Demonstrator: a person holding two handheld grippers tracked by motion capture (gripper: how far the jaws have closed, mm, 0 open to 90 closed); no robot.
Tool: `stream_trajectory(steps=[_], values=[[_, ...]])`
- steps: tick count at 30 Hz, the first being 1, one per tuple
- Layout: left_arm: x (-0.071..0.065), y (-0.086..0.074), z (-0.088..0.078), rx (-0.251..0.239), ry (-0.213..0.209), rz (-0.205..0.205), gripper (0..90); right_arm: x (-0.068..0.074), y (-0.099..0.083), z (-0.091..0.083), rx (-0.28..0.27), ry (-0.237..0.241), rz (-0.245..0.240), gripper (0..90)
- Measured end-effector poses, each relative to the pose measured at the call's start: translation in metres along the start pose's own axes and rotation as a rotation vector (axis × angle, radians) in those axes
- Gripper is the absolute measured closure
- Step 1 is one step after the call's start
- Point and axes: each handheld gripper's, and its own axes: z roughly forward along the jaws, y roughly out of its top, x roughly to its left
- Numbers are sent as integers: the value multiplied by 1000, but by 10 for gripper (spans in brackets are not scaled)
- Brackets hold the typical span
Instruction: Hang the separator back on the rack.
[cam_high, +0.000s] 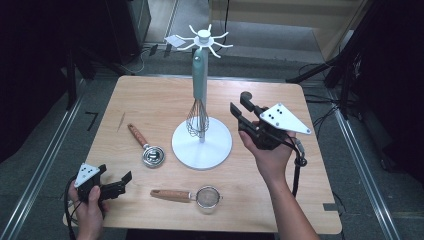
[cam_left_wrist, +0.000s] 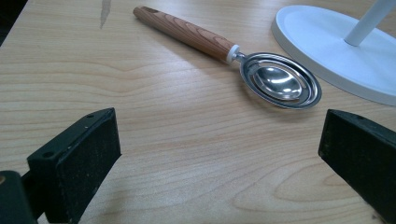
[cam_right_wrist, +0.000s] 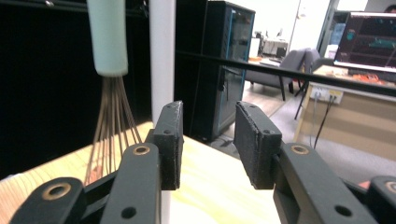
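A white utensil stand (cam_high: 202, 145) with hook arms at its top rises from the middle of the wooden table (cam_high: 150, 100). A teal-handled whisk (cam_high: 199, 75) hangs on it. A wooden-handled measuring spoon (cam_high: 151, 155) lies just left of the base. A small wooden-handled strainer (cam_high: 207, 196) lies near the front edge. My left gripper (cam_high: 116, 175) rests open at the front left corner, its jaws spread wide toward the measuring spoon (cam_left_wrist: 280, 84). My right gripper (cam_high: 239, 101) is held up, right of the stand, open with nothing between its jaws. It faces the whisk (cam_right_wrist: 109, 37) and pole (cam_right_wrist: 162, 51).
Bare wood lies between my left gripper (cam_left_wrist: 219, 135) and the spoon. The stand's base (cam_left_wrist: 327, 46) sits just beyond the spoon bowl. A dark streak (cam_high: 121, 121) marks the table's left part. Dark equipment and cables surround the table.
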Motion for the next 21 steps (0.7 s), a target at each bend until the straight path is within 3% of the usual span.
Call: stream_trajectory(steps=[10,11,15,18,19,21], values=[[0,0,-1,-12,19,-11,0,-12,-35,-14,53,-21,38,615],[0,-1,-2,-17,30,-6,0,-16,-43,-20,59,-27,60,612],[-2,0,-5,-19,41,15,0,-19,-55,-29,74,-34,77,606],[-4,1,-6,-10,75,21,72,-19,-60,-33,86,-38,80,607],[-5,1,-7,0,92,30,87,-17,-70,-35,115,-38,89,606],[-6,2,-10,6,82,38,87,-15,-77,-35,145,-27,83,605]])
